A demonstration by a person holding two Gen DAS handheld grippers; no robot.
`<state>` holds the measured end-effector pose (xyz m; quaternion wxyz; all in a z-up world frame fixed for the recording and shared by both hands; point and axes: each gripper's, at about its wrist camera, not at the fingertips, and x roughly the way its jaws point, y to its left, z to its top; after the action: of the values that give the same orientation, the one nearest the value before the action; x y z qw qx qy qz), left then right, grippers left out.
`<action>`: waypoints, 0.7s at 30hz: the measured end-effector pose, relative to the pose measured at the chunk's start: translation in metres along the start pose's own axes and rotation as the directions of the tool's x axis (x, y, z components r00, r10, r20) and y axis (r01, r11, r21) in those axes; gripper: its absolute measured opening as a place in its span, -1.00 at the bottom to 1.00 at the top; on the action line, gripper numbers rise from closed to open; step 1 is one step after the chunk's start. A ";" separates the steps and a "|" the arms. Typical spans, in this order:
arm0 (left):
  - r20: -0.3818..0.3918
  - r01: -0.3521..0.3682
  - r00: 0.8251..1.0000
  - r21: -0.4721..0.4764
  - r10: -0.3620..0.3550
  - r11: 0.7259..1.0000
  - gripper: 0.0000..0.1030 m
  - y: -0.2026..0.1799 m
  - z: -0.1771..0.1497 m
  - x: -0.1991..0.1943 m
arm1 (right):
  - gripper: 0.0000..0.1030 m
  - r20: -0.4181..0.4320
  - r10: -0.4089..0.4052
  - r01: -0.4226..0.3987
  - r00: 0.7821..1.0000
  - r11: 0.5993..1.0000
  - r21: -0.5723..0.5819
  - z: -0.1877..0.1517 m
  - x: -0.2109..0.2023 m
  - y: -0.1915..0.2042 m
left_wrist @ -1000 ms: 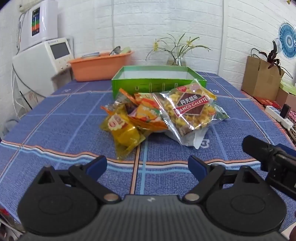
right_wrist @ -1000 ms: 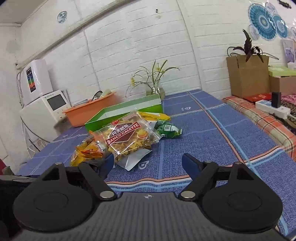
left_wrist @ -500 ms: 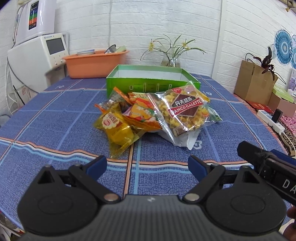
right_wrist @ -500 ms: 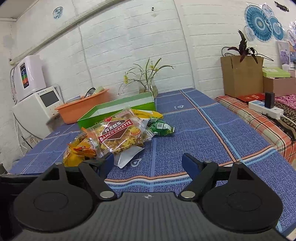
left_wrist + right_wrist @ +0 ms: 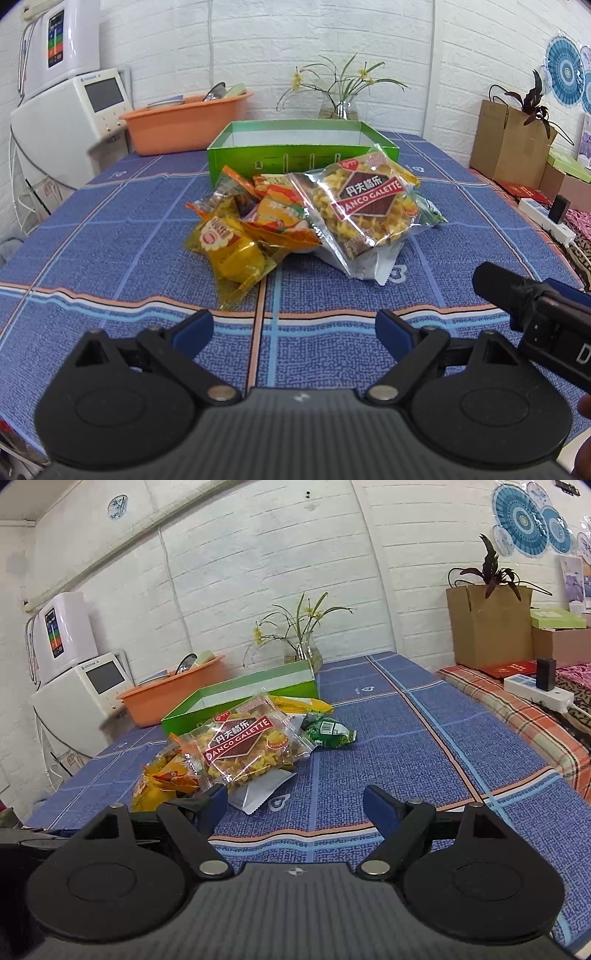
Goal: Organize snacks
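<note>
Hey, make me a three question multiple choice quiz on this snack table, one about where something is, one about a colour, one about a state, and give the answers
1. Where is the snack pile?
A. inside the box
B. on the cloth in front of the box
C. in the tub

2. What colour is the box?
A. green
B. red
C. white

3. How is the left gripper?
A. shut on a packet
B. open, holding nothing
C. out of view

Answers: 1 B, the packets lie on the blue cloth; 2 A, its outer wall is green; 3 B, its fingers stand wide apart over bare cloth.

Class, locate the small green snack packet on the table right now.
In the right wrist view, the green snack packet lies right of the Danco Galette bag, just in front of the green box.
</note>
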<state>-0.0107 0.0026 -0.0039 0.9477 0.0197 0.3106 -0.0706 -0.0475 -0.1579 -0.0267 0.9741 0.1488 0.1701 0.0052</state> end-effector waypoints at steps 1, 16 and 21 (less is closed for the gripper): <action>0.000 0.002 1.000 -0.004 -0.002 1.000 0.72 0.001 0.000 0.000 | 1.00 -0.001 0.003 -0.003 1.000 1.000 0.002 0.000 0.000 0.000; 0.092 -0.016 0.995 -0.170 0.032 0.985 0.72 0.078 0.016 0.013 | 1.00 0.106 0.124 -0.099 0.987 0.972 -0.212 0.031 0.022 -0.003; 0.157 0.179 0.974 -0.075 -0.166 0.981 0.72 0.061 0.030 0.022 | 1.00 0.077 0.276 -0.244 0.958 0.928 -0.283 0.054 0.048 -0.017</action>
<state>0.0331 0.0580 0.0068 0.9586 -0.0551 0.2416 -0.1400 0.0154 -0.1865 0.0009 0.9841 0.0359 0.0898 0.1490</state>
